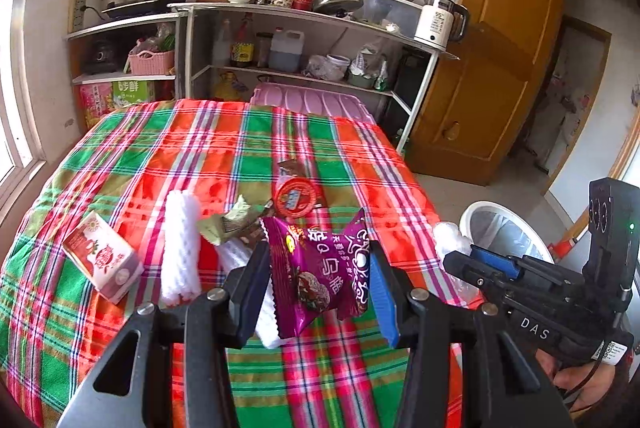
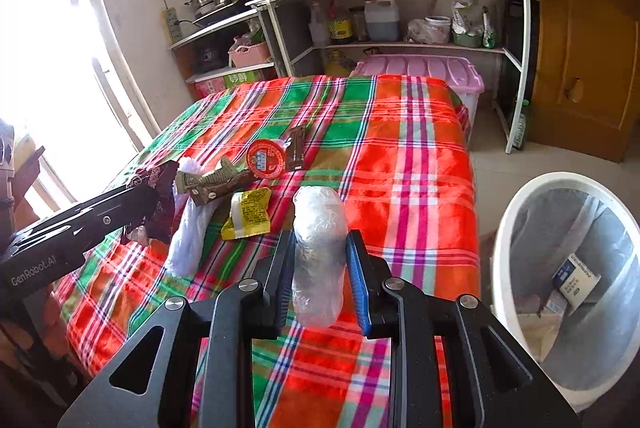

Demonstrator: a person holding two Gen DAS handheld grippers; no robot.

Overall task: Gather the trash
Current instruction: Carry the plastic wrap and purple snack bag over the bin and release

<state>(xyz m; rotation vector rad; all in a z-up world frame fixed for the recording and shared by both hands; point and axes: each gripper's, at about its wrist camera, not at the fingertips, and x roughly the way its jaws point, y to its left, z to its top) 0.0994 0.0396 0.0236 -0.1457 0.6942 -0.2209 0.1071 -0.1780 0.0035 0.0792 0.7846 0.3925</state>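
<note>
Litter crowds the plaid tablecloth (image 1: 160, 147): a milk carton (image 1: 102, 260), white foam netting (image 1: 180, 248), a red lid (image 1: 295, 196) and a yellow sachet (image 2: 248, 214), with a white bin (image 2: 568, 280) beside the table. Angled down over the cloth, the left gripper (image 1: 320, 292) pinches a purple snack wrapper (image 1: 320, 268) while the right gripper (image 2: 318, 280) squeezes crumpled clear plastic (image 2: 319, 252). Window glare washes out the right-wrist view's left edge.

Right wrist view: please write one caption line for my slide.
Right gripper shut on a crumpled clear plastic wrap above the plaid tablecloth, white trash bin at right.
</note>
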